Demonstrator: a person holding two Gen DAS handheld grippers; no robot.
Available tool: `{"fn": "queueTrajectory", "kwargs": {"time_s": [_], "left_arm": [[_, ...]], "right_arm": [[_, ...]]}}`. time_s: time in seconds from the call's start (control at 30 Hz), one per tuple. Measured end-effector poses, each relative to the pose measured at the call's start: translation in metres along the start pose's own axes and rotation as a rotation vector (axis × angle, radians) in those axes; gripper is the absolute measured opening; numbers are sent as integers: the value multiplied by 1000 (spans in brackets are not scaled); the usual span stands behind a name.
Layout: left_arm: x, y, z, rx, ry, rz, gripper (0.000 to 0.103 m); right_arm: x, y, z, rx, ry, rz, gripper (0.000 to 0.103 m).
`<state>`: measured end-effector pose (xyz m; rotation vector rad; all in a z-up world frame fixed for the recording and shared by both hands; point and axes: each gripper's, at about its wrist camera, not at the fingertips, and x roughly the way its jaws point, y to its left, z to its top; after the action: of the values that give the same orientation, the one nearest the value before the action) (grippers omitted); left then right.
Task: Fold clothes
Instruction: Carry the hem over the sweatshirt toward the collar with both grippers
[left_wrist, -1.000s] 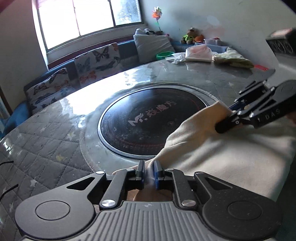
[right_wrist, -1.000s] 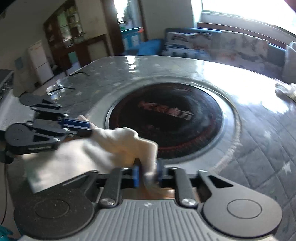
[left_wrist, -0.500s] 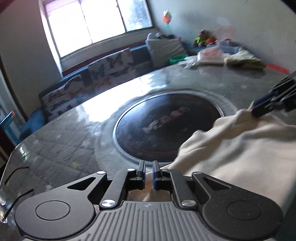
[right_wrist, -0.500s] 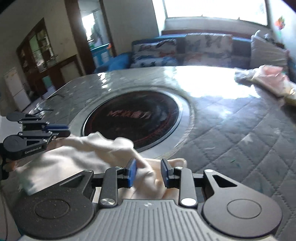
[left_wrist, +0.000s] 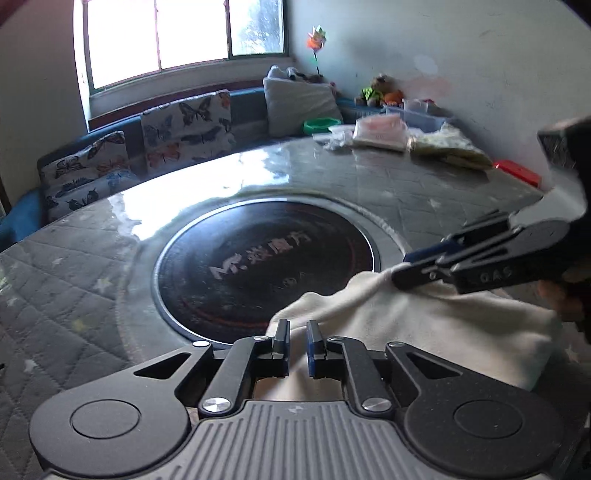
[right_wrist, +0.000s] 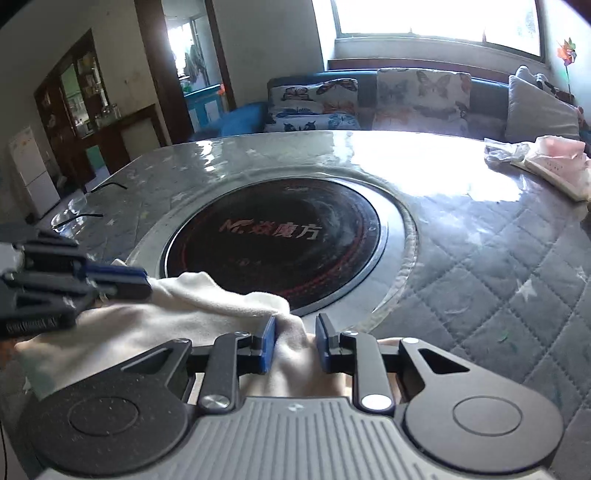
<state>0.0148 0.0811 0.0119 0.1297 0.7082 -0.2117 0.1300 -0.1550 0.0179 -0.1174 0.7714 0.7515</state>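
Both grippers are sitting differently from a second ago: the right gripper (right_wrist: 294, 341), then pinched shut on the cream garment (right_wrist: 155, 325), is now standing with jaws spread wide, a ridge of cloth lying loose between the blue pads. Left gripper (left_wrist: 297, 341) jaws, pressed on the fabric edge a second back, are now parted by a narrow gap with cloth showing in it; whether they are still gripping, cannot tell. Garment itself is lying bunched on the quilted grey surface (right_wrist: 498, 288), at the near rim of the black round hotplate inset (right_wrist: 280, 236), its far edge overlapping the metal ring. In the left view the cream garment (left_wrist: 424, 325) is spreading rightward under the right gripper (left_wrist: 410, 266), whose tips are resting on the raised fold at the cloth's far edge. In the right view the left gripper (right_wrist: 144, 280) is touching the cloth's left end. Folded clothes pile (left_wrist: 380, 131) at the far side is staying put, well apart. Butterfly cushions (left_wrist: 188, 122) are lining the bench behind.
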Motion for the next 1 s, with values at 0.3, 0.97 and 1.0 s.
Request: {"fn": "queueTrajectory", "kwargs": {"time_s": [0.3,0.97,1.0], "left_arm": [[19,9,4,-40,33,47,20],[-48,-19,-17,-55,-53,6,26],[-49,-20,-20,-57,-49,10,27]], "right_arm": [[-5,15,-1,-65,-18,2,23],[-58,-20,-42,71,-8,-56,22],[-57,-17,-44,57,-15,-60,21]]}}
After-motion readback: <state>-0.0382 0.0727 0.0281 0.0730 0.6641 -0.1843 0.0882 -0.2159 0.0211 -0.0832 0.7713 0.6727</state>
